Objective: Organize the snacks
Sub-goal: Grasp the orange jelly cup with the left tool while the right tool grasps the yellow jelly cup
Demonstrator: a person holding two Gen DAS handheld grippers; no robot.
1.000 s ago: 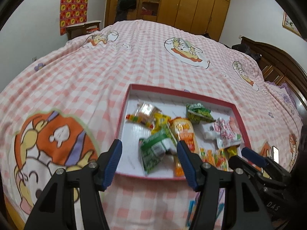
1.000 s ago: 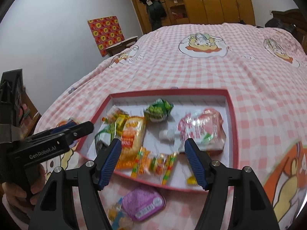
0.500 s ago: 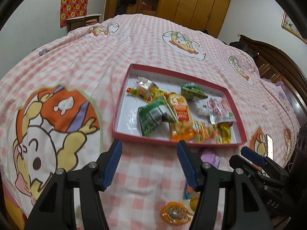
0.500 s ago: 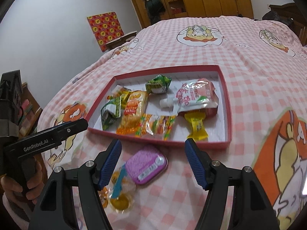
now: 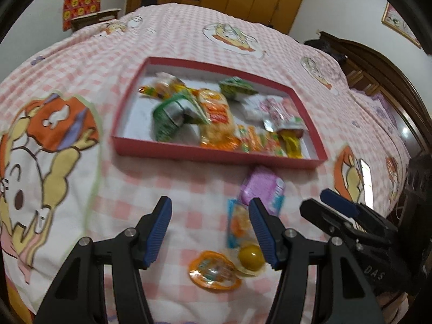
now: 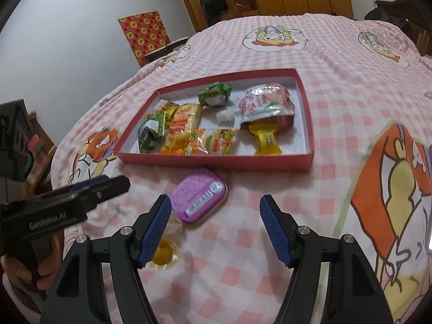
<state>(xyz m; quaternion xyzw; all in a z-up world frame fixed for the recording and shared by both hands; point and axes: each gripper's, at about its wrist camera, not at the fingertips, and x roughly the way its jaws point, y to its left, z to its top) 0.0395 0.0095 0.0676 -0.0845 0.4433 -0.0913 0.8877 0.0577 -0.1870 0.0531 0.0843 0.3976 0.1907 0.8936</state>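
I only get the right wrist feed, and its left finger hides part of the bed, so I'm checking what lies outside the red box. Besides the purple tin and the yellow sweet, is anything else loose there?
Observer: Yes. The left wrist view shows an orange-lidded jelly cup on the bedspread, beside the yellow sweet.
Operator: Anything between the sweet and the tin?
Observer: A blue-edged packet lies between them, just short of the purple tin.
Operator: Is the left gripper free to take one?
Observer: The left gripper has its jaws open with nothing held between them.
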